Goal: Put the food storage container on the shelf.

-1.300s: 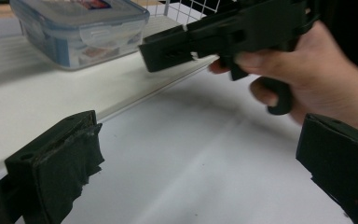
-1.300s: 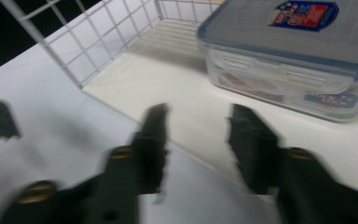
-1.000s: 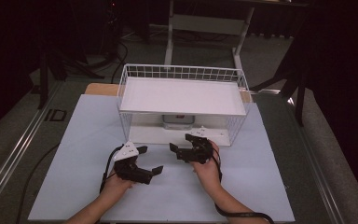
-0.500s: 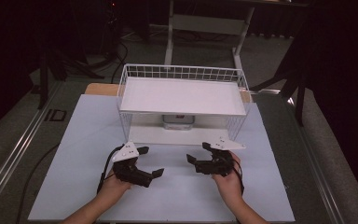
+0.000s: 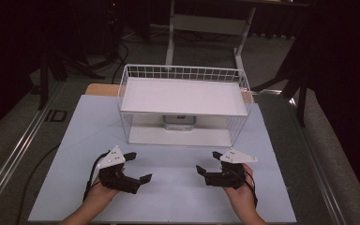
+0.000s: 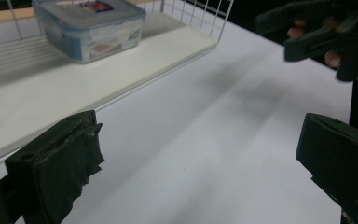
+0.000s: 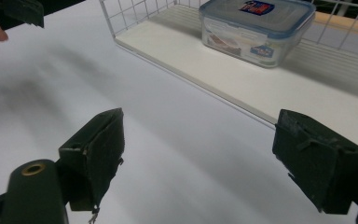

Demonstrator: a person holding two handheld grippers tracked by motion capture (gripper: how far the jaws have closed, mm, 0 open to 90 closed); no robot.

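Both tongs, left (image 5: pixel 138 168) and right (image 5: pixel 205 162), gape empty near the counter's (image 5: pixel 178 197) front edge. Advise reaching level under the rack's (image 5: pixel 183 96) shelf to the box (image 7: pixel 256 30).

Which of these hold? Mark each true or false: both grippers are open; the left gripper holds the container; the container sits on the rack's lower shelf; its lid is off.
Both the left gripper and the right gripper are open: true.
The left gripper holds the container: false, its jaws are empty above the white table.
The container sits on the lower shelf of the wire rack: true.
Its lid is off: false, the lid is on.
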